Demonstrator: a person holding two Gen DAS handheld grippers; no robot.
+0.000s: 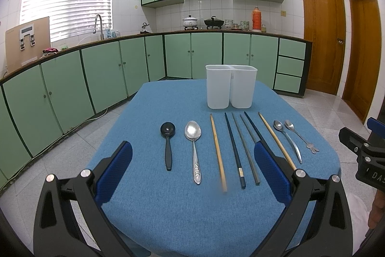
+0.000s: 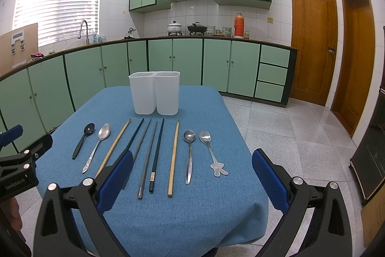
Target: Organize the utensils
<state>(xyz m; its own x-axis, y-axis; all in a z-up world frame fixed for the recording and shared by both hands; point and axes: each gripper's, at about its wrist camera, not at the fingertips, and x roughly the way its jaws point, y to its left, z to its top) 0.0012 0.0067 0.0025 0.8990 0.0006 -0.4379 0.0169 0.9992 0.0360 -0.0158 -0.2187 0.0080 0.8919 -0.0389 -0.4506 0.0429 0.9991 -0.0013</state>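
Note:
A white two-compartment holder (image 1: 230, 86) (image 2: 155, 92) stands empty at the far side of the blue table (image 1: 168, 208) (image 2: 204, 216). In front of it lies a row of utensils: a black spoon (image 1: 167, 143) (image 2: 83, 140), a large steel spoon (image 1: 194, 148) (image 2: 97, 146), several chopsticks, bamboo (image 1: 217, 151) (image 2: 173, 157) and dark (image 1: 234, 151) (image 2: 157, 153), then two small steel spoons (image 1: 287, 140) (image 2: 189, 155), one with a cartoon handle (image 1: 300, 137) (image 2: 213, 153). My left gripper (image 1: 192, 168) and right gripper (image 2: 192, 175) are open and empty, held above the near edge.
Green kitchen cabinets and a counter with pots run along the back. Tiled floor surrounds the table. Two wooden doors are at the right. The other gripper shows at the right edge of the left wrist view (image 1: 361, 153) and at the left edge of the right wrist view (image 2: 21, 160).

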